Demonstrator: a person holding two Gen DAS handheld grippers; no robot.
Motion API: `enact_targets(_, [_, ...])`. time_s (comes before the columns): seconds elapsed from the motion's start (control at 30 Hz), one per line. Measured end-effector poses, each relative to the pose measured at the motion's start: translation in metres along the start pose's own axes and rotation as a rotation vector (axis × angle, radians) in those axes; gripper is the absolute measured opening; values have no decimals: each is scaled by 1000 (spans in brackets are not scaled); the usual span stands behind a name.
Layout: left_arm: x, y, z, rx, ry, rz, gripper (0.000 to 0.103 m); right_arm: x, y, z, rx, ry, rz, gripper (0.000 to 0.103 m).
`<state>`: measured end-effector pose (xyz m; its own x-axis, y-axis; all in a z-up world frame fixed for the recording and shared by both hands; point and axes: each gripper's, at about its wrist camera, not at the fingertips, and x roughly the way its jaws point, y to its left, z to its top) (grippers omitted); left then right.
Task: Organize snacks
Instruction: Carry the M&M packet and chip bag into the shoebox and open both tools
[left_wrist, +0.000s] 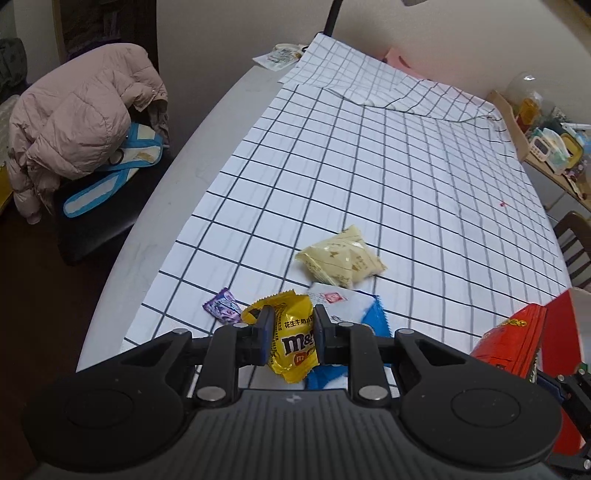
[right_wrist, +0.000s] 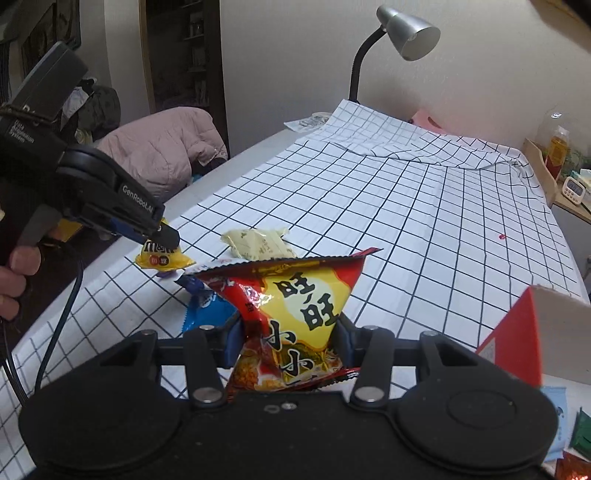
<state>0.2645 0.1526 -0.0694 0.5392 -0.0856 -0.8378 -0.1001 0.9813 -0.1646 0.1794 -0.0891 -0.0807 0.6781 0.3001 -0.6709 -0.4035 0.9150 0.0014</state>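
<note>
Because each snack must travel to the red box (right_wrist: 517, 332), the left gripper (left_wrist: 291, 328) pinches the yellow candy bag (left_wrist: 291, 339) above the checked cloth (left_wrist: 369, 166), while the right gripper (right_wrist: 288, 339) clamps the red snack bag (right_wrist: 295, 302), lifted beside that box.

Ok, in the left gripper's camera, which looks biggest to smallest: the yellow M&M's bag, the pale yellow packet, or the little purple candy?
1 and 2. M&M's bag and pale yellow packet: about alike; the bag sits closer to the camera, so unsure.
3. Purple candy: clearly smallest.
</note>
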Motion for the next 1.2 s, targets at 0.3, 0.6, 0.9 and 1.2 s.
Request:
enact_targets(0.3, [-39,-14,-15,20,-1,-44,21,-38,-7,-5,33,15,-4,47])
enact_targets(0.6, [-70,-29,-31,26,-9,-85,21,-73,-19,-13,91,3,-18,48])
enact_targets(0.9, [-98,-59,-46,69,-22,-116,21,-109,-39,-24,172,-8,-39,48])
enact_targets(1.2, [-117,-109,-59,174,-58,-164,21,-143,-63,-34,254,-42,-94,48])
